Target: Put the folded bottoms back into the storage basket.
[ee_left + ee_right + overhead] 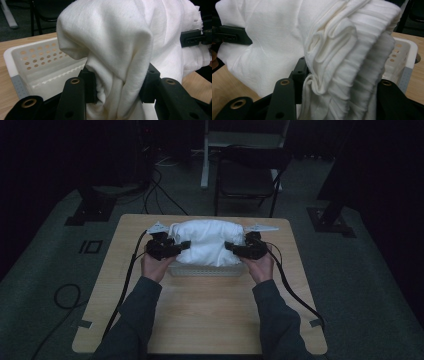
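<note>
high view: both grippers' jaws pinch white cloth [207, 242] ends over basket [205, 270], table edges well clear.

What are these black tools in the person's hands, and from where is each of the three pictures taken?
They are hand-held grippers, each with two black jaws. The high view looks down on a wooden table from above the person. The other two cameras ride on the grippers themselves. On the table stands a white perforated basket. A bundled white cloth is held over it: the left gripper pinches one end, the right gripper the other, ribbed end. Both pairs of jaws are shut on the cloth.
</note>
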The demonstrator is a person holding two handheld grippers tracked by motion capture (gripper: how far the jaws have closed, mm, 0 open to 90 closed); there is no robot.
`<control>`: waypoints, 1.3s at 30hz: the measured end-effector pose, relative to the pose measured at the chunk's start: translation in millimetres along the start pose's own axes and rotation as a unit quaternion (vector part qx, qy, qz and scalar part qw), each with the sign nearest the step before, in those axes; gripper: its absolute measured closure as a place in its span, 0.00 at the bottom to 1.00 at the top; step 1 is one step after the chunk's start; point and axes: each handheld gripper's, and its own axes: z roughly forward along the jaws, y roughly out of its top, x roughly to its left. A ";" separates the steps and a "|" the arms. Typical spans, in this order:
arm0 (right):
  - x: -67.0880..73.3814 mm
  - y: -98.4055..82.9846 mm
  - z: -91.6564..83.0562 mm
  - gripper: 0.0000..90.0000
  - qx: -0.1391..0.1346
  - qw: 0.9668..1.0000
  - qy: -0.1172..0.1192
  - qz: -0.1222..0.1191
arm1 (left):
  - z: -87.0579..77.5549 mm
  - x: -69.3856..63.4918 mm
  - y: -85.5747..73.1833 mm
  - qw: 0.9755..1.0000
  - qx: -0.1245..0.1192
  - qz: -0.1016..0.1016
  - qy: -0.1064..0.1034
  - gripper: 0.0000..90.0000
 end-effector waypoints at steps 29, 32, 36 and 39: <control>-14.6 6.2 27.4 0.61 0.010 0.999 -0.015 0.031 | 23.0 16.0 7.1 0.999 0.006 -0.026 0.033 0.65; -15.6 5.4 30.0 0.61 0.016 0.999 -0.018 0.031 | 26.8 18.7 4.9 0.999 0.013 -0.028 0.033 0.65; -17.4 3.7 34.6 0.61 0.024 0.999 -0.021 0.032 | 31.2 21.1 2.5 0.999 0.020 -0.032 0.036 0.65; -18.6 2.8 38.0 0.61 0.028 0.999 -0.023 0.032 | 34.3 23.5 0.8 0.998 0.025 -0.036 0.038 0.65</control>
